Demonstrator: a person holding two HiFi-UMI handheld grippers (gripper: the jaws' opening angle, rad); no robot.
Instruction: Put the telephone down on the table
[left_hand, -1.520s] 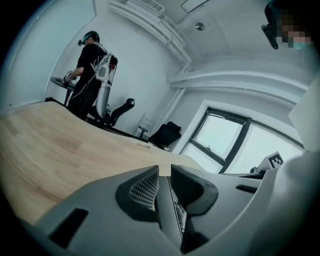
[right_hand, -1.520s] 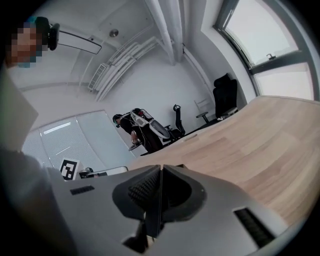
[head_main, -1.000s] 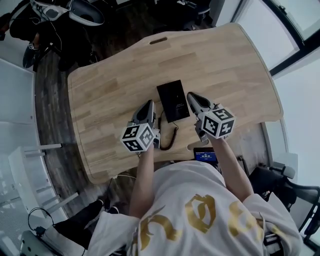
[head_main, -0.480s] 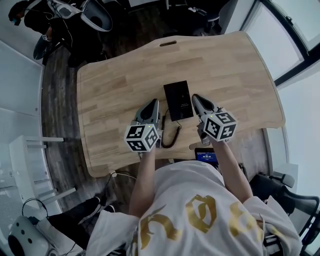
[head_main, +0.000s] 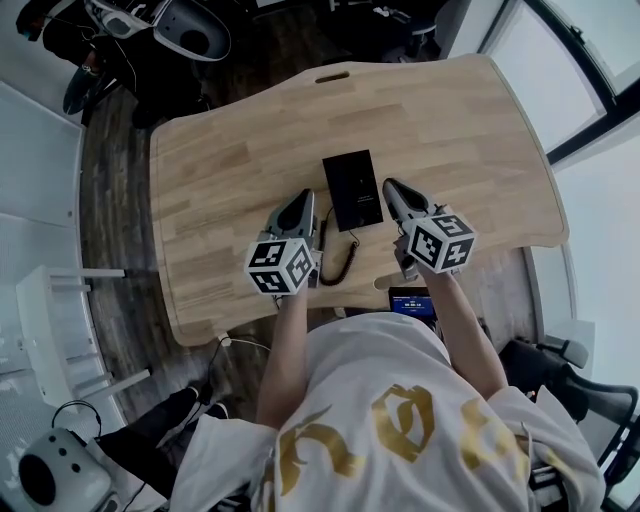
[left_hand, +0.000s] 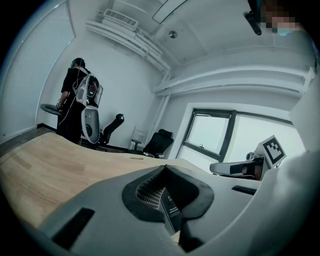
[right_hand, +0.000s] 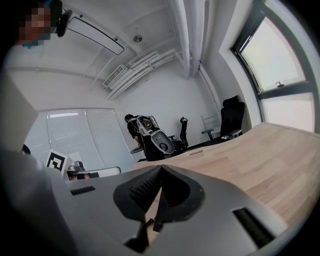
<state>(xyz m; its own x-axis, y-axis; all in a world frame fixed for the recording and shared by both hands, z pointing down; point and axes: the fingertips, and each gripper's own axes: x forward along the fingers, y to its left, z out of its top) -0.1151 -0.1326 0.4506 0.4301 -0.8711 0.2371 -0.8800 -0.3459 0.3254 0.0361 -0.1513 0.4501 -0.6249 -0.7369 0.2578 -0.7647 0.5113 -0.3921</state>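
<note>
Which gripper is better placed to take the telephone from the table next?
Probably the right gripper: its tip is almost at the right edge of the telephone. The left gripper is slightly farther off, beside the coiled cord. Both have shut jaws and must open first.

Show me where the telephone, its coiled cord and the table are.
telephone (head_main: 353, 190), head view, middle of its black top.
coiled cord (head_main: 351, 260), head view, bend of the coil.
table (head_main: 460, 130), head view, bare wood right of the telephone.
</note>
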